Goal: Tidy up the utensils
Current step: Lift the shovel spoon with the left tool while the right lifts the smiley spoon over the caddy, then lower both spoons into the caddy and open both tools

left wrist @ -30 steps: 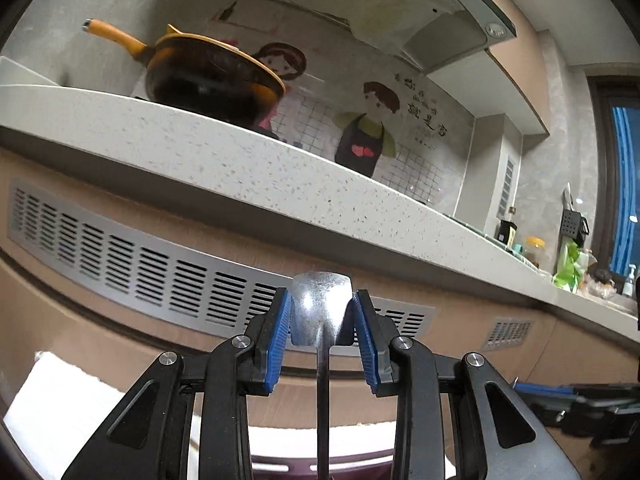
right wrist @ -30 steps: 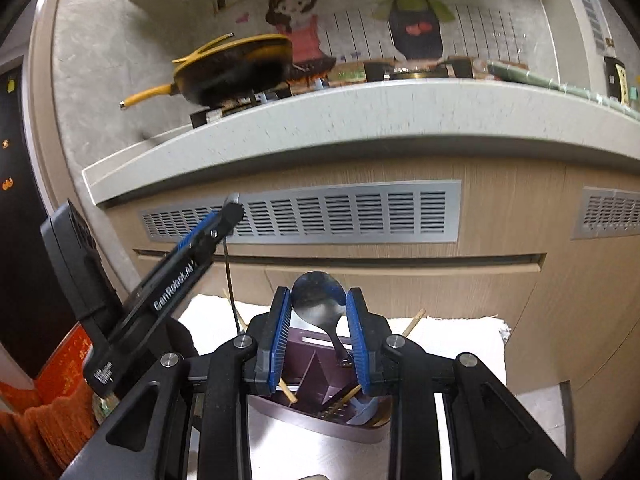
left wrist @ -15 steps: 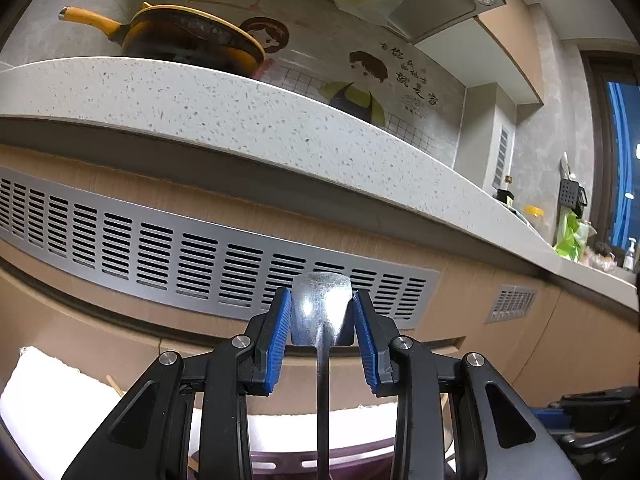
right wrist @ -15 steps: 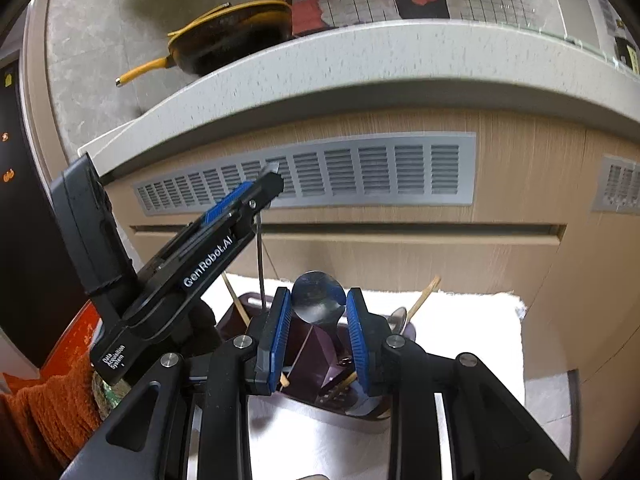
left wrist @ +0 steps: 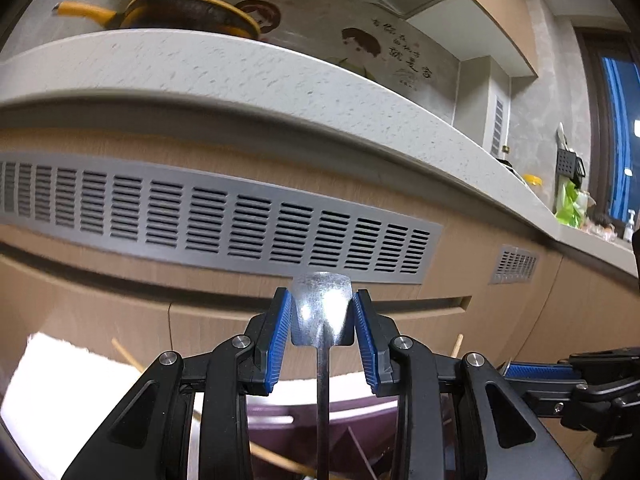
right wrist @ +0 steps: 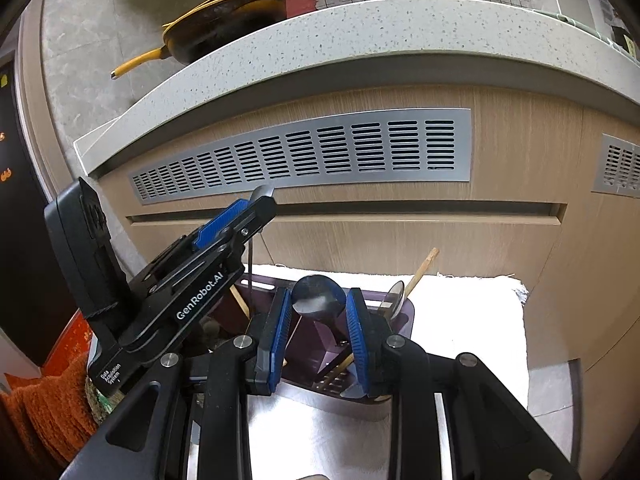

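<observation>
Left tool (left wrist: 322, 316): blue pads partly closed on a flat-ended spoon (left wrist: 322, 312), gripping its bowl by the edges; bowl up, handle hanging straight down between the fingers.
Right tool (right wrist: 319, 312): pads partly closed on a round spoon (right wrist: 318, 300), held by the bowl, handle slanting down into the caddy.
Left tool, seen from the right wrist (right wrist: 244, 220): reaches in from the left above the caddy; its spoon's thin handle drops to the caddy's left part.
Caddy (right wrist: 408, 316): dark purple, divided; which compartment each handle enters cannot be told.
Caddy contents: another spoon (right wrist: 396, 300) and a chopstick (right wrist: 420, 270) leaning at its right end, more chopsticks lower inside.
Towel (right wrist: 472, 320): white, under the caddy, on the surface's far edge against the cabinet.
Cabinet (right wrist: 400, 236): wood front with grey vent grille, stone worktop above.
Pan (right wrist: 224, 20): yellow, on the worktop's left end.
</observation>
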Demonstrator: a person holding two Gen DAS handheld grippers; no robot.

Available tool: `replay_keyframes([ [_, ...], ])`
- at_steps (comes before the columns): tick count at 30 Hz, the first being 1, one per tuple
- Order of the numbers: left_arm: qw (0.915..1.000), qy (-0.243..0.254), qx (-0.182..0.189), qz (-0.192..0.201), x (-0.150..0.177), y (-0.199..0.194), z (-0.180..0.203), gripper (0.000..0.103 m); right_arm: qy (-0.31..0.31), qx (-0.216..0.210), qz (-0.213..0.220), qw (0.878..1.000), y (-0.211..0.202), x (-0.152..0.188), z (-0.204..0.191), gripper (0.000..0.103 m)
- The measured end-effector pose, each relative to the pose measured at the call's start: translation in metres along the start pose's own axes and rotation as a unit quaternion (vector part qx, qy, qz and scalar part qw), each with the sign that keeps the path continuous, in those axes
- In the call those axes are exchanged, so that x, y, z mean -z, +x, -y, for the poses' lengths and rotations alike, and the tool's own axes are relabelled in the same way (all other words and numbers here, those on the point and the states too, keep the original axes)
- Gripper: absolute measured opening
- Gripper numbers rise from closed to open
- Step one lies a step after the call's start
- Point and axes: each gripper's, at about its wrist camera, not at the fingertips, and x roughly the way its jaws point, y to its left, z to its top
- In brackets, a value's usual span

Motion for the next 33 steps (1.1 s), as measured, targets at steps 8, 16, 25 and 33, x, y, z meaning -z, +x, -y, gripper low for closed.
replay_keyframes([
  [8,0.9995,-0.006,0.011,-0.03,0.008,-0.013,-0.003,0.034,0.015,-0.032,-0.022,0.999,0.007,0.002,0.003,0.028],
  [16,0.9975,-0.025,0.028,-0.059,0.004,-0.047,0.0,0.037,0.01,-0.012,0.002,1.0,-0.013,0.013,-0.003,0.029],
  [25,0.9945,0.043,-0.092,-0.027,0.025,-0.172,0.027,0.042,-0.027,0.036,0.105,0.993,-0.086,0.067,-0.032,0.029],
  [33,0.9827,0.066,-0.129,-0.115,0.077,-0.241,0.058,0.042,-0.002,0.04,0.064,0.997,-0.119,0.145,-0.062,0.029],
])
